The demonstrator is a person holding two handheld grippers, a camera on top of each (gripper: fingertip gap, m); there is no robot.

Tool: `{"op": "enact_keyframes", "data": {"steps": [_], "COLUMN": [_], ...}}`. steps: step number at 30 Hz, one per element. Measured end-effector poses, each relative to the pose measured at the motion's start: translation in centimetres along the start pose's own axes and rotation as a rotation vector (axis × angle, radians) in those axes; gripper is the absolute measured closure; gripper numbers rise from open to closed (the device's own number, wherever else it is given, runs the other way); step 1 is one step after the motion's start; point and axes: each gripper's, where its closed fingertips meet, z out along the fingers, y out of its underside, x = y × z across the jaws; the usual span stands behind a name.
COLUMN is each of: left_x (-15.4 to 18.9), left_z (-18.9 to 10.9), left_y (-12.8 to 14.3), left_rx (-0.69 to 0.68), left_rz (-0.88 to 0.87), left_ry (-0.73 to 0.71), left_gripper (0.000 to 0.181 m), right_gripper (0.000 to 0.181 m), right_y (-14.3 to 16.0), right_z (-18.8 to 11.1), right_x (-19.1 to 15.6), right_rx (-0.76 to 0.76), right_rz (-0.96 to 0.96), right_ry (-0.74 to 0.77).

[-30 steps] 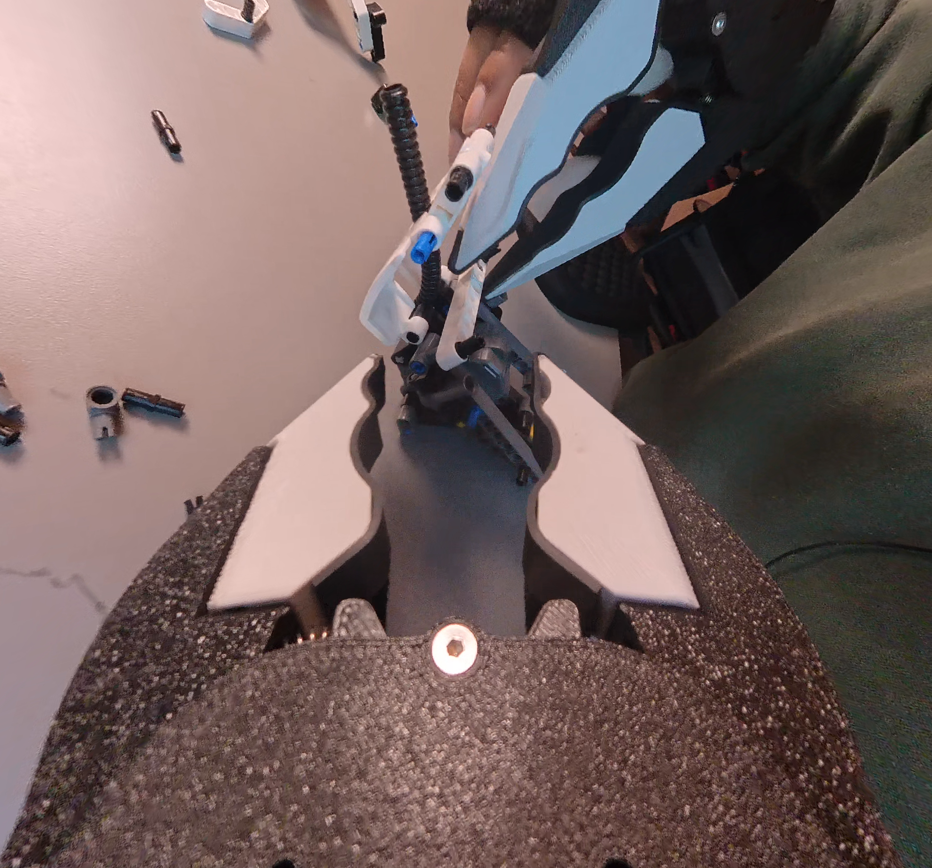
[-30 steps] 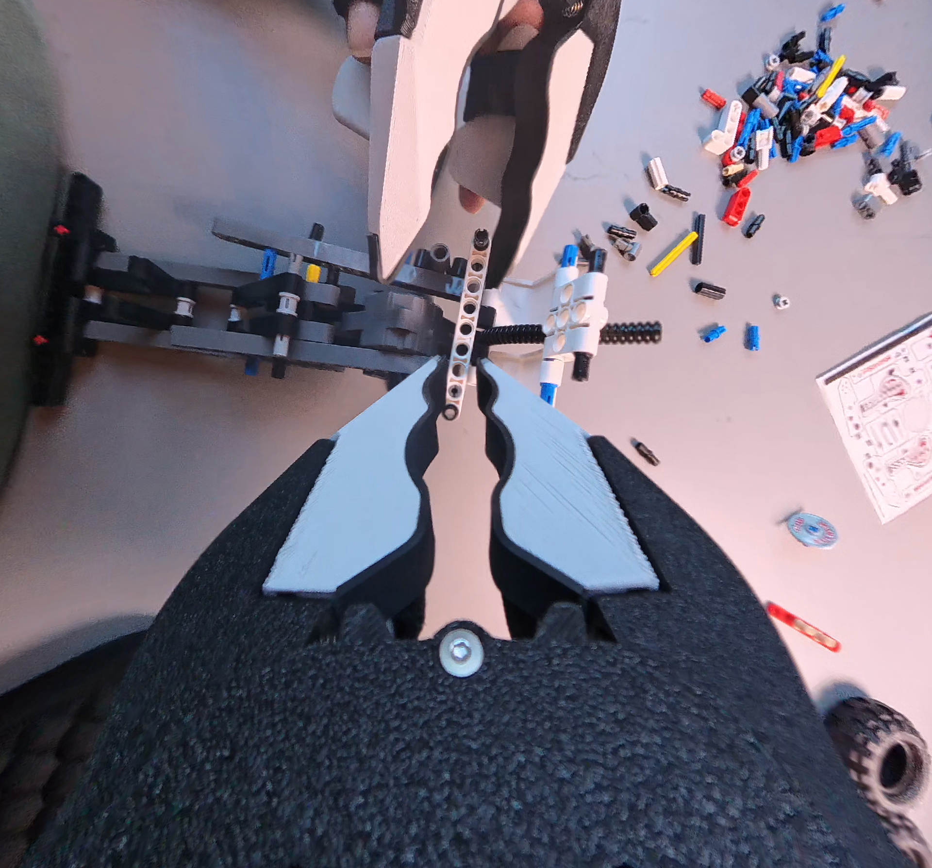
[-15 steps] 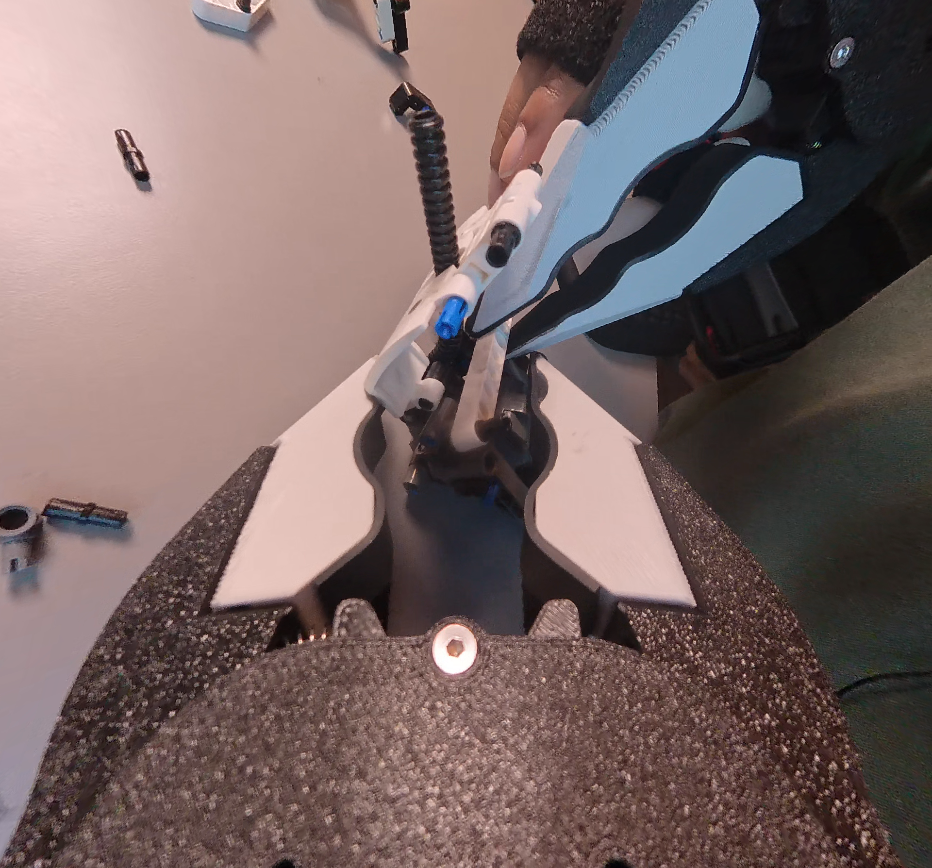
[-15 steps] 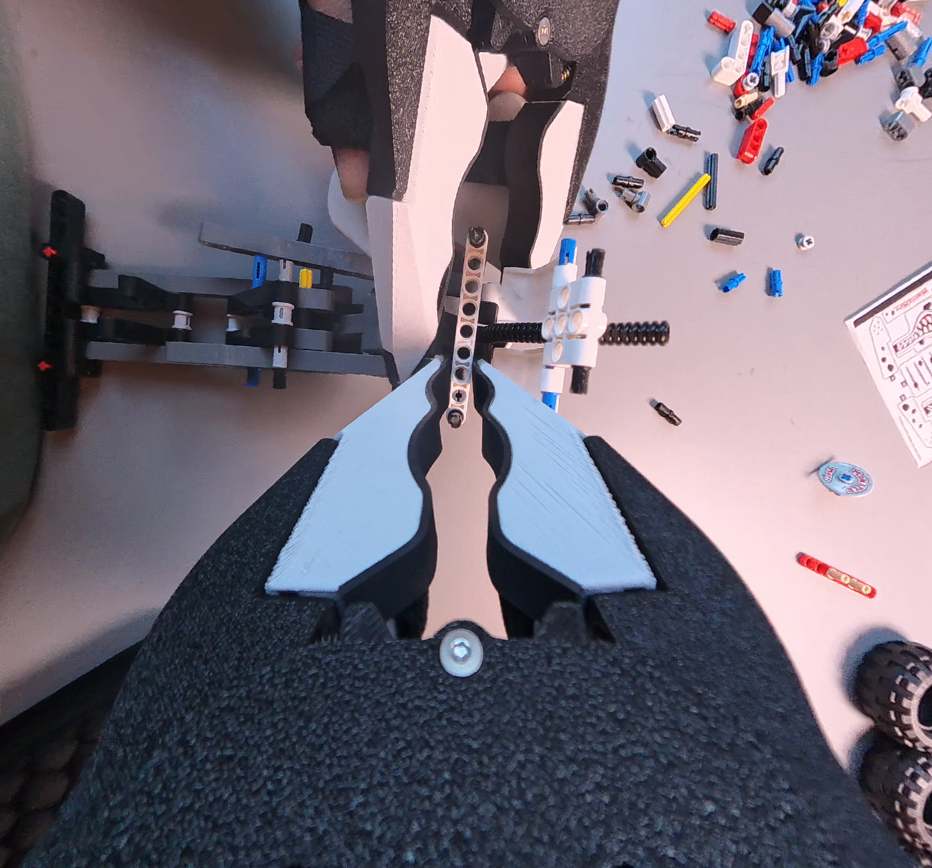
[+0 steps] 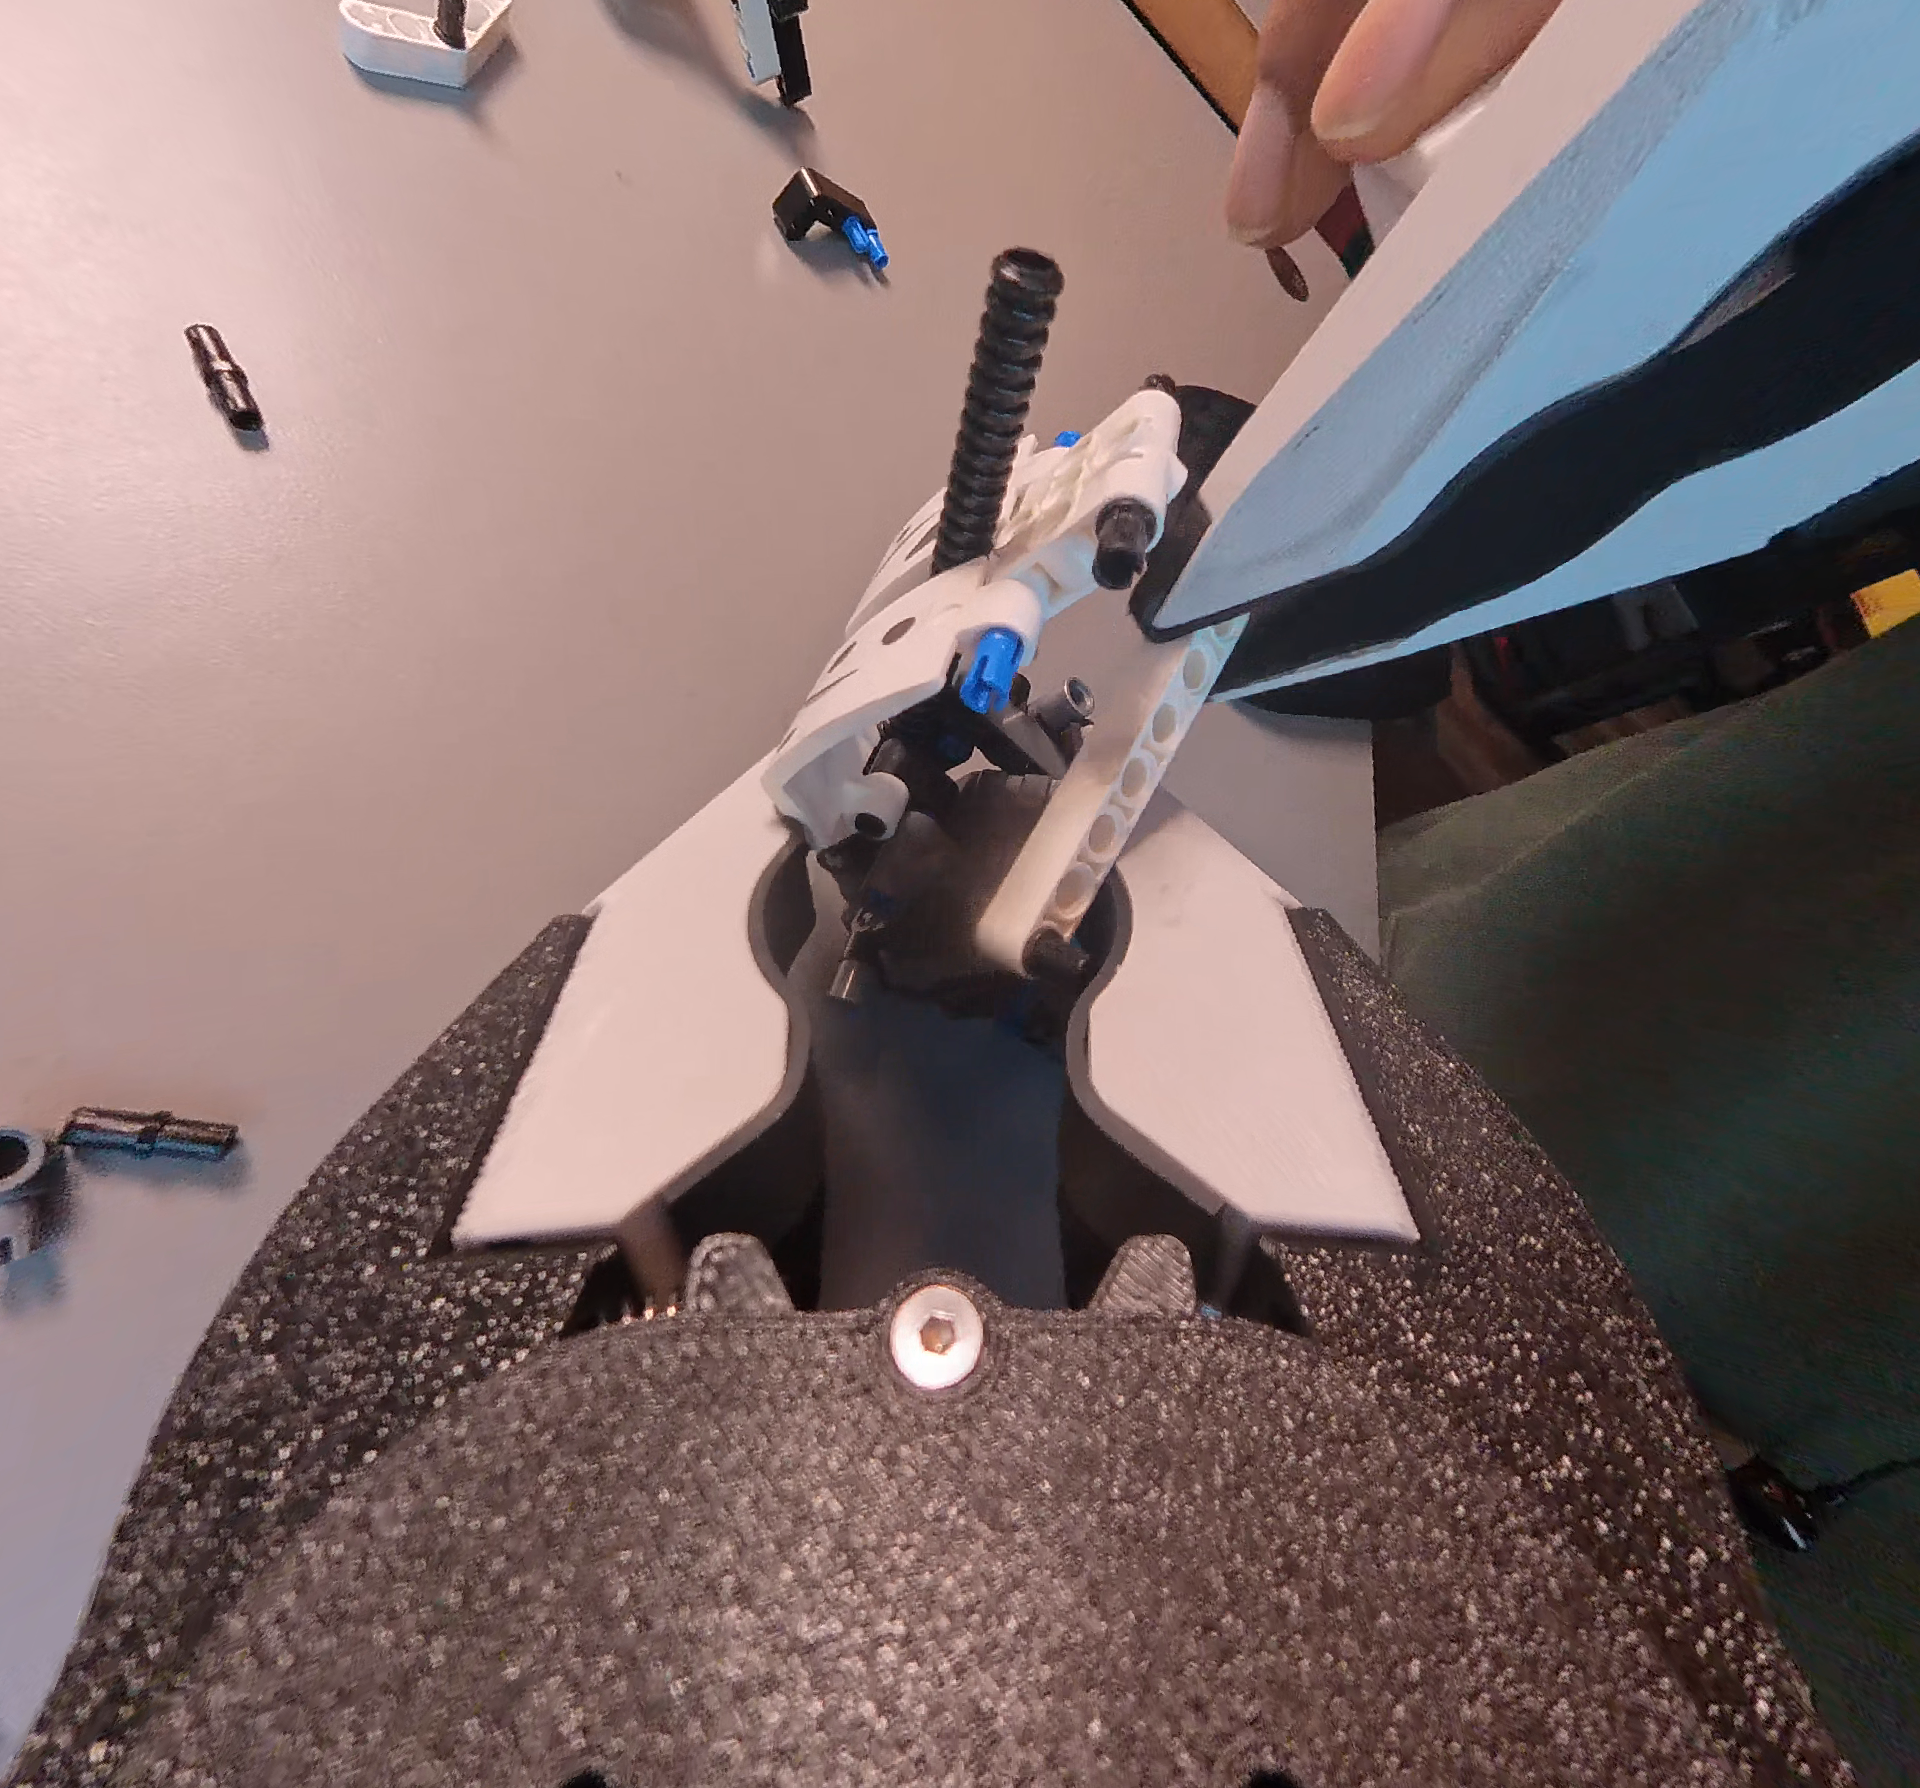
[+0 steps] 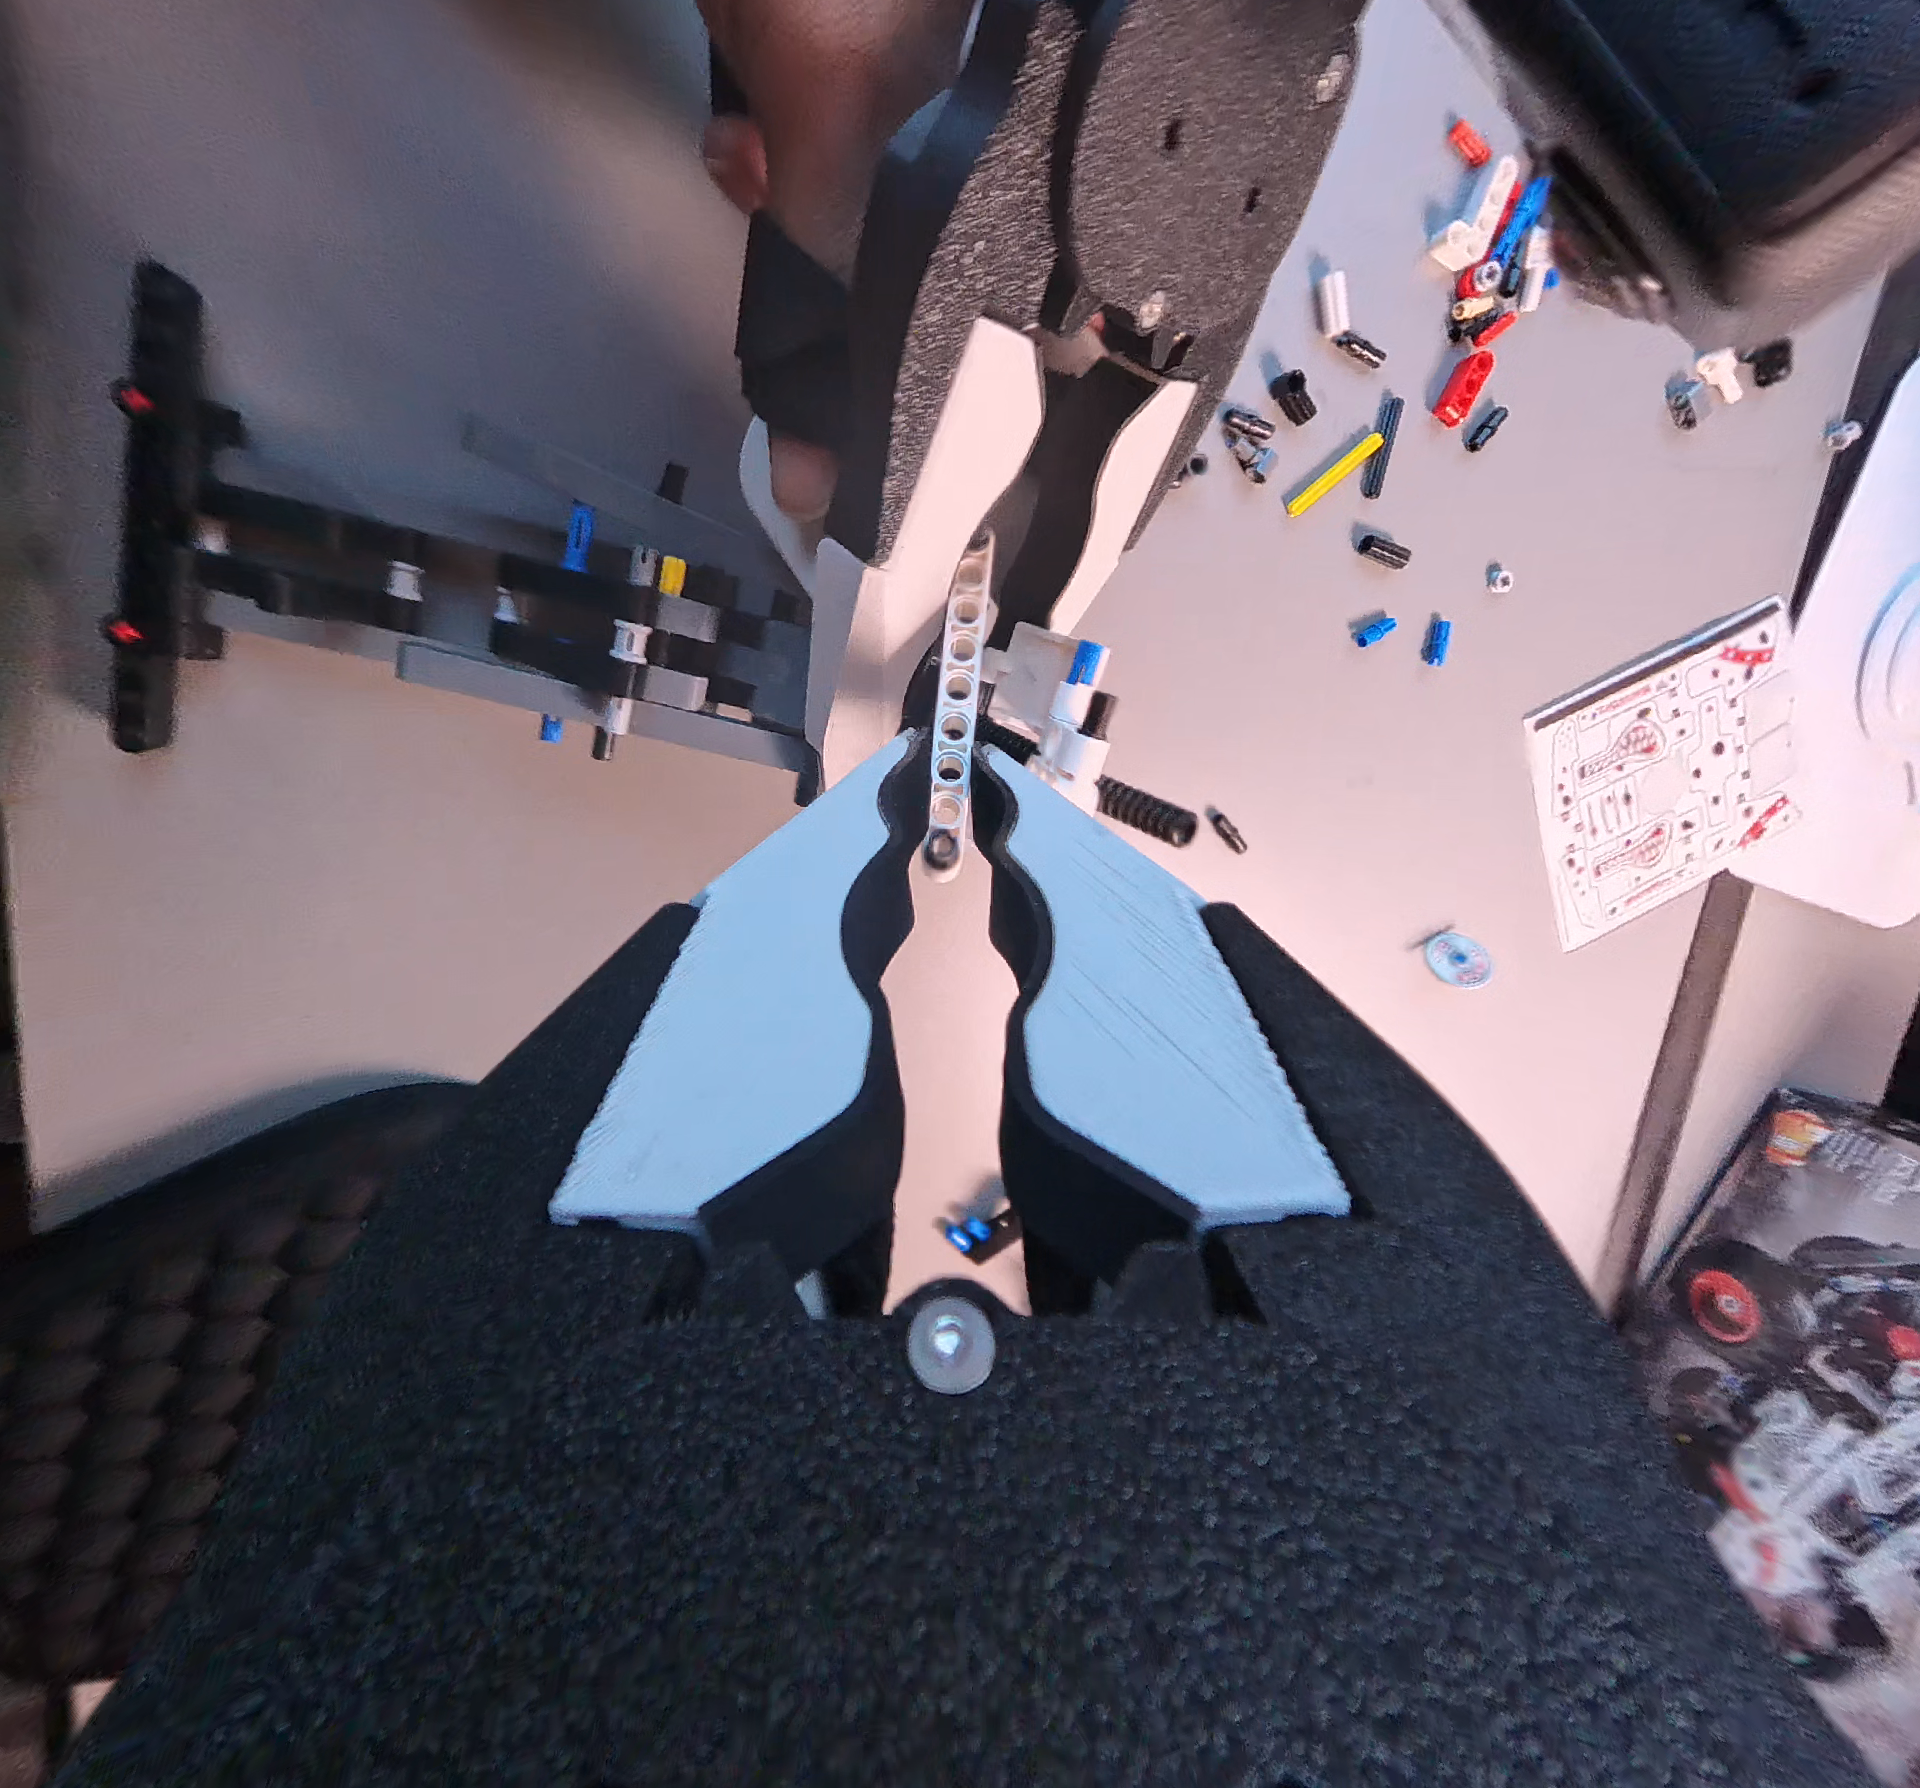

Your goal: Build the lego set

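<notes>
My left gripper (image 5: pixel 945 865) is shut on the dark grey lego chassis (image 5: pixel 935 938), which sits in the rounded notch between its fingers. A white curved panel (image 5: pixel 894 658) with a blue pin and a black ribbed hose (image 5: pixel 992 429) rise from the chassis. My right gripper (image 6: pixel 951 762) is shut on a long white holed beam (image 6: pixel 958 720). The beam (image 5: pixel 1127 782) slants down to the chassis, and a black pin at its lower end is against the model. In the right wrist view the chassis (image 6: pixel 499 626) stretches left and the left gripper (image 6: pixel 977 543) clamps its near end.
A pile of loose lego pieces (image 6: pixel 1486 284), a yellow axle (image 6: pixel 1335 474), a sticker sheet (image 6: pixel 1662 782) and the set's box (image 6: pixel 1808 1323) lie to the right. White L-shaped beams (image 5: pixel 426 24), a black pin (image 5: pixel 223 377) and a black connector (image 5: pixel 821 211) lie far left. A person's green clothing (image 5: pixel 1662 1011) is at the right. Left tips to right tips: about 6 cm.
The chassis has been tilted and pulled deeper between the left fingers. The right gripper has drawn up and right with the white beam, which now stands out at a slant from the model.
</notes>
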Motion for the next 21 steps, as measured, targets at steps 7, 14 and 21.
{"op": "enact_keyframes", "data": {"steps": [7,14,21], "left_x": [-1.4,-1.6,-2.6], "left_z": [-1.7,-5.6,-8.9], "left_y": [0.0,-1.6,0.2], "left_rx": [0.032,0.115,0.102], "left_rz": [-0.043,-0.008,0.011], "left_ry": [0.005,0.028,0.003], "left_gripper": [0.132,0.103,0.119], "right_gripper": [0.175,0.174,0.173], "right_y": [0.2,11.1,15.5], "right_z": [-4.7,0.1,4.7], "right_x": [0.4,2.7,4.2], "right_rx": [0.274,0.059,-0.116], "right_rz": [0.307,0.399,0.242], "right_ry": [0.004,0.355,0.508]}}
